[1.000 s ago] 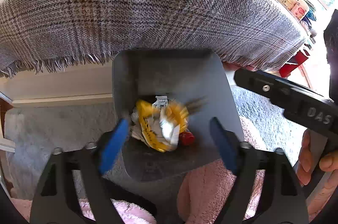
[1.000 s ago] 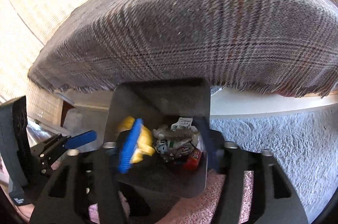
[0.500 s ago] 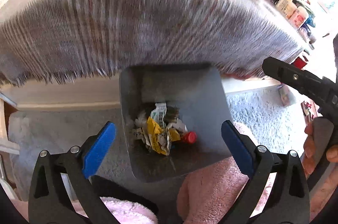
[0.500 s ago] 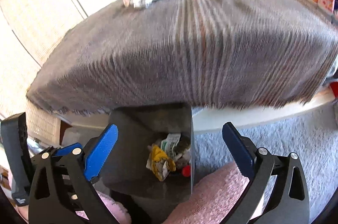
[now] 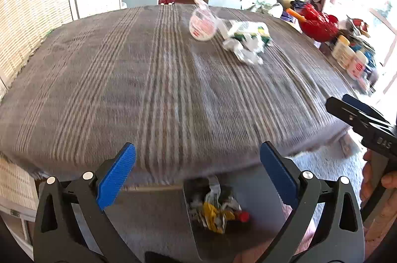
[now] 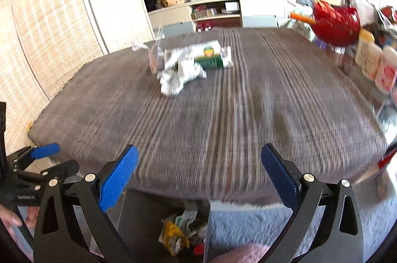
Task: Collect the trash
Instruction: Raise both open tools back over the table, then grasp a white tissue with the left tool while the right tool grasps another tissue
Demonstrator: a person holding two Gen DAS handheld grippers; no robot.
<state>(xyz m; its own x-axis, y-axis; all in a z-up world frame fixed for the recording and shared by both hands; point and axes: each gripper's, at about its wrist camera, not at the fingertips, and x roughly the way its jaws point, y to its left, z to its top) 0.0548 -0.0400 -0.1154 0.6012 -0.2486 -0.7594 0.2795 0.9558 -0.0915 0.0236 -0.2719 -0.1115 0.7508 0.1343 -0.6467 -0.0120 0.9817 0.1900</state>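
A grey bin [image 5: 263, 191] below the table edge holds crumpled wrappers [image 5: 215, 212], yellow, white and red; the bin [image 6: 139, 218] and wrappers [image 6: 177, 234] also show in the right wrist view. On the grey plaid tablecloth [image 5: 148, 79] lie a clear plastic cup [image 5: 202, 26] and crumpled white and green wrappers [image 5: 247, 41]; they show in the right wrist view as cup [image 6: 156, 57] and wrappers [image 6: 196, 62]. My left gripper [image 5: 197, 178] is open and empty above the table's near edge. My right gripper [image 6: 198, 180] is open and empty too.
A red bowl [image 5: 316, 23] and several bottles [image 5: 352, 59] stand at the table's right side. A TV stand [image 6: 215, 11] with a screen is behind the table. A light carpet [image 6: 273, 230] lies under the table. The right gripper's body [image 5: 364, 124] shows at right.
Both grippers have risen from over the bin to table height and now face the tabletop. Both jaws opened wide after the yellow wrapper dropped into the bin.
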